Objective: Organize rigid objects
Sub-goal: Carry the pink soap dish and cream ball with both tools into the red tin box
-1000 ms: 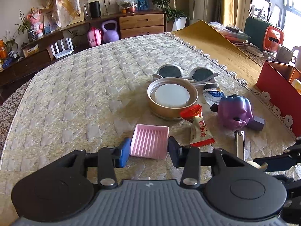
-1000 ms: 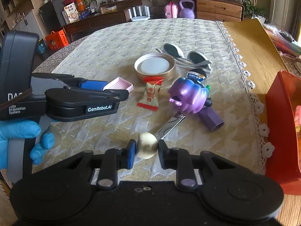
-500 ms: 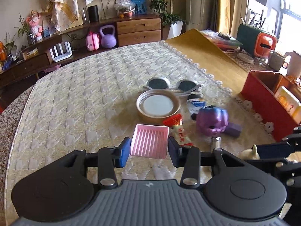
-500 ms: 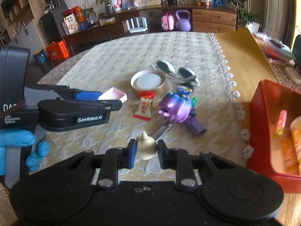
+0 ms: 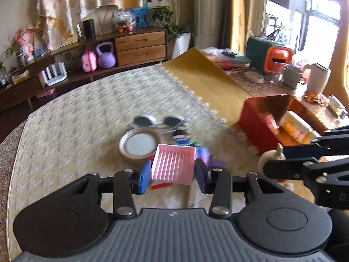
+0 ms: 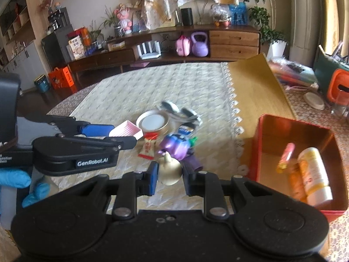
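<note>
- The left gripper [image 5: 172, 171] has its jaws clamped on a pink ribbed tray [image 5: 173, 163]; the blue pads press its two side walls and the tray juts forward from between them, lifted clear of the surface [image 5: 76, 118].
- In the right wrist view the same tray [image 6: 126, 130] shows at the tip of the left gripper [image 6: 109, 134], which a blue-gloved hand [image 6: 24, 185] carries.
- The right gripper [image 6: 169, 173] has its jaws closed tight on a small cream gourd-shaped piece [image 6: 170, 170], its pointed tip up; it sits squarely between the pads, off the surface.
- On the cream quilted cloth below lie a round lid [image 6: 152, 122], sunglasses [image 6: 181, 112], a red snack packet [image 6: 148, 148] and a purple toy [image 6: 176, 146], clustered near the cloth's lace-trimmed right edge.
- A red bin [image 6: 261, 152] stands beyond that edge, on the right; it holds a white-and-orange bottle [image 6: 314, 172] and a thin pink tube [image 6: 286, 155].
- Both grippers hang over the near part of the surface, the right one just beside the bin.
</note>
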A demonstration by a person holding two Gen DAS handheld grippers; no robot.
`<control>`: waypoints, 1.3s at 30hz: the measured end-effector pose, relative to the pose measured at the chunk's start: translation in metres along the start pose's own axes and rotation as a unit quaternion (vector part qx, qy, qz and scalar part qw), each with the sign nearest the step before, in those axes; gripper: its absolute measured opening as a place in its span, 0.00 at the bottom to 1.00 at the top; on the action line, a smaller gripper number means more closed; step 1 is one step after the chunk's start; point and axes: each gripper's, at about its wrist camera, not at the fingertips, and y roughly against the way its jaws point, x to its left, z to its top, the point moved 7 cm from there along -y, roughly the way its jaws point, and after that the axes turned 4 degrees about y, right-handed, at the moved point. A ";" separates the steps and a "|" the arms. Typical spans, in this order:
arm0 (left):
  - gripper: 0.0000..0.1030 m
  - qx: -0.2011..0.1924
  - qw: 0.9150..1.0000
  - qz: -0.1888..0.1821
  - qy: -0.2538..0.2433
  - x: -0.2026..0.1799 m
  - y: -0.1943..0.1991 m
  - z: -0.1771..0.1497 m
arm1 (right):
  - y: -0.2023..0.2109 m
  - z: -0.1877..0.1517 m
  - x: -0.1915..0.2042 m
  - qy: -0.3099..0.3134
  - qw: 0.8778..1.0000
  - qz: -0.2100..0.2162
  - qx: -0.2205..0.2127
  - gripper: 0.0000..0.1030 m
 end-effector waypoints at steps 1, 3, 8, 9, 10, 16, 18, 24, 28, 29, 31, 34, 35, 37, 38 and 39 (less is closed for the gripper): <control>0.41 -0.001 1.000 -0.005 -0.003 -0.006 0.002 0.003 | 0.003 0.001 -0.005 -0.001 1.000 -0.003 -0.002 0.22; 0.41 -0.006 1.000 -0.014 -0.012 -0.018 0.006 0.009 | 0.008 0.002 -0.013 -0.005 1.000 -0.009 -0.006 0.22; 0.41 -0.017 0.999 -0.033 -0.032 -0.047 0.013 0.022 | 0.019 0.002 -0.038 -0.023 0.999 -0.022 -0.015 0.22; 0.41 -0.018 0.999 -0.036 -0.035 -0.053 0.013 0.025 | 0.022 0.002 -0.043 -0.025 0.999 -0.026 -0.017 0.22; 0.41 -0.020 0.998 -0.038 -0.039 -0.059 0.013 0.028 | 0.023 0.002 -0.047 -0.027 0.999 -0.029 -0.019 0.22; 0.41 -0.022 0.997 -0.053 -0.061 -0.094 0.009 0.040 | 0.037 -0.001 -0.077 -0.040 0.998 -0.047 -0.028 0.22; 0.41 -0.020 0.996 -0.058 -0.068 -0.107 0.005 0.043 | 0.040 -0.004 -0.086 -0.045 0.997 -0.051 -0.029 0.22; 0.41 -0.011 0.994 -0.071 -0.085 -0.140 -0.009 0.047 | 0.048 -0.013 -0.115 -0.059 0.996 -0.064 -0.029 0.22; 0.41 0.001 0.993 -0.079 -0.087 -0.159 -0.020 0.049 | 0.049 -0.020 -0.133 -0.067 0.995 -0.069 -0.025 0.22; 0.41 0.005 0.993 -0.080 -0.089 -0.164 -0.024 0.049 | 0.048 -0.022 -0.137 -0.069 0.995 -0.070 -0.023 0.22; 0.41 0.008 0.992 -0.079 -0.095 -0.172 -0.030 0.050 | 0.046 -0.025 -0.143 -0.072 0.995 -0.072 -0.019 0.22; 0.41 0.016 0.992 -0.070 -0.100 -0.182 -0.044 0.051 | 0.042 -0.030 -0.152 -0.073 0.994 -0.076 -0.012 0.22; 0.41 0.017 0.992 -0.067 -0.104 -0.185 -0.049 0.051 | 0.040 -0.031 -0.155 -0.073 0.994 -0.076 -0.009 0.22; 0.41 0.019 0.992 -0.060 -0.108 -0.189 -0.057 0.052 | 0.036 -0.035 -0.160 -0.075 0.994 -0.075 -0.003 0.22; 0.41 0.020 0.992 -0.056 -0.109 -0.190 -0.063 0.054 | 0.035 -0.036 -0.163 -0.074 0.994 -0.075 0.000 0.22; 0.41 0.022 0.993 -0.054 -0.107 -0.191 -0.068 0.055 | 0.032 -0.038 -0.165 -0.072 0.995 -0.075 0.003 0.22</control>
